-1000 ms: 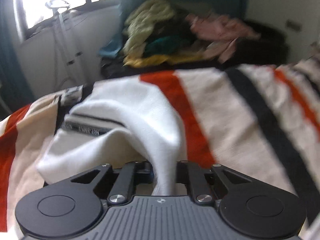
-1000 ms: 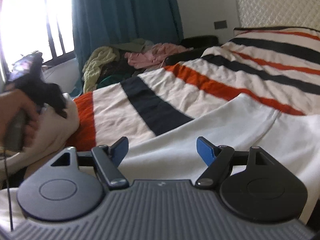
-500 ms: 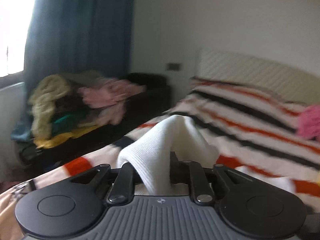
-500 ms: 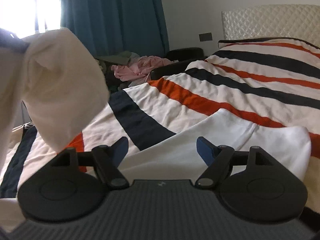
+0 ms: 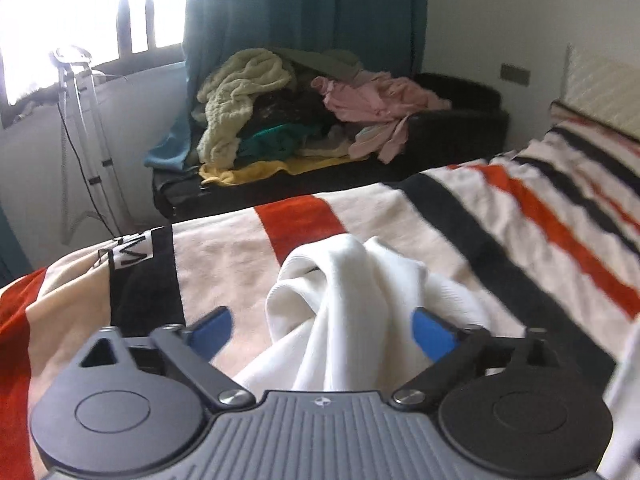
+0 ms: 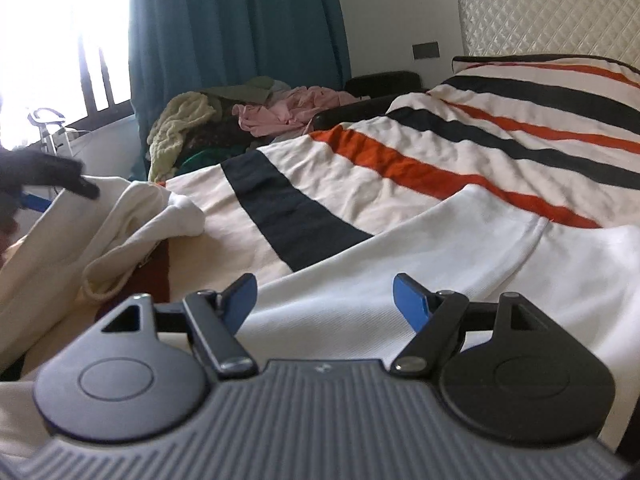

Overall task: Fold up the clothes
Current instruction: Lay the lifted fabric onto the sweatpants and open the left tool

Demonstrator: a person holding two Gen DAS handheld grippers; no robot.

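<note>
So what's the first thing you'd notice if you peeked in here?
The bedspread with bold orange and black stripes fills the middle. A white garment lies bunched on it between the open left tongs, whose jaws have just been opening; it also spreads before the right tongs. Behind, by the teal curtain, sits a messy clothes heap.

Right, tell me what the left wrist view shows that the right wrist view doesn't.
Left wrist only: the bunched end of the white garment slack between the open left hand-held gripper, whose jaws have just been opening, and the yellow cloth under the pile.
Right wrist only: the quilted headboard and the open right hand-held gripper.
Both: the striped blanket, teal curtain and clothes pile.
</note>
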